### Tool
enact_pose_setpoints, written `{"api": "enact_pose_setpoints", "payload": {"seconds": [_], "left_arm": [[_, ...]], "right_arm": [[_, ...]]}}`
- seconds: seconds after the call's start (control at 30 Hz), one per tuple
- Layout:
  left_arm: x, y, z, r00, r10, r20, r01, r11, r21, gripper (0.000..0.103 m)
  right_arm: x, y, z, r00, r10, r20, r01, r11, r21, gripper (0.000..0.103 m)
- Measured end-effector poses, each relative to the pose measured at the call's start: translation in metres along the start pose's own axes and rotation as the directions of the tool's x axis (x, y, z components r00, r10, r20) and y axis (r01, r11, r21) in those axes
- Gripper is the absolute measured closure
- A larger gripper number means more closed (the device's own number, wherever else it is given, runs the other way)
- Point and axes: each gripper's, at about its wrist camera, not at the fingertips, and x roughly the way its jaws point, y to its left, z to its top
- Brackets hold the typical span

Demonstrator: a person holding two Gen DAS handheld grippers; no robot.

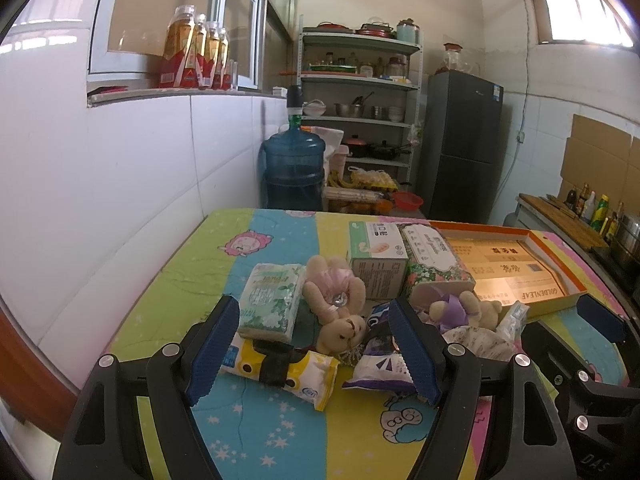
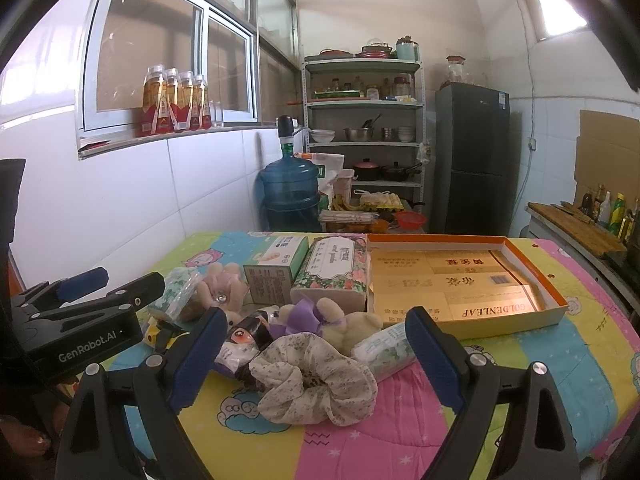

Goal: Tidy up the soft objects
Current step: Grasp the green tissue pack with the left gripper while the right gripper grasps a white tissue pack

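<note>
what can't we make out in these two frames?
- Purple packet: left wrist view, left claw finger covers its print; right wrist view, scrunchie hides most of it.
- Purple-bow bear: lower body behind scrunchie in right wrist view.
- Tray: nothing soft visible in it; near wall hides the front floor strip.
- Right claw: left wrist view cuts it at the right edge.
- Shelf jars: too small to read.

Floral scrunchie (image 2: 318, 380) between open right tool (image 2: 316, 354) fingers.
</note>
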Motion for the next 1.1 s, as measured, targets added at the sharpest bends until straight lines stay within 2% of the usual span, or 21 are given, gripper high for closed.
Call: {"api": "enact_pose_setpoints", "payload": {"seconds": [0.5,0.8,0.93,1.1], "left_arm": [[0.013,0.017,-0.020,1.000,0.000,-0.027,0.000,1.000,-0.011,0.024],[0.028,0.047,-0.041,0.999,-0.007,-0.049,0.006,0.999,-0.035,0.024],[0.046,0.057,-0.029,0.997,-0.033,-0.064,0.030,0.999,-0.044,0.024],[0.087,0.055,-0.011,0.991,-0.031,-0.127,0.030,0.999,-0.012,0.024]], "right_arm": [[0.010,-0.006,-0.016,0.999,0.007,-0.034,-0.007,1.000,-0.001,0.012],[0.026,-0.013,-0.040,0.994,0.060,-0.095,-0.058,0.998,0.014,0.014],[0.032,-0.014,-0.041,0.992,0.076,-0.103,-0.073,0.997,0.029,0.014],[0.038,-0.018,-0.042,0.990,0.091,-0.111,-0.087,0.995,0.040,0.014]]}}
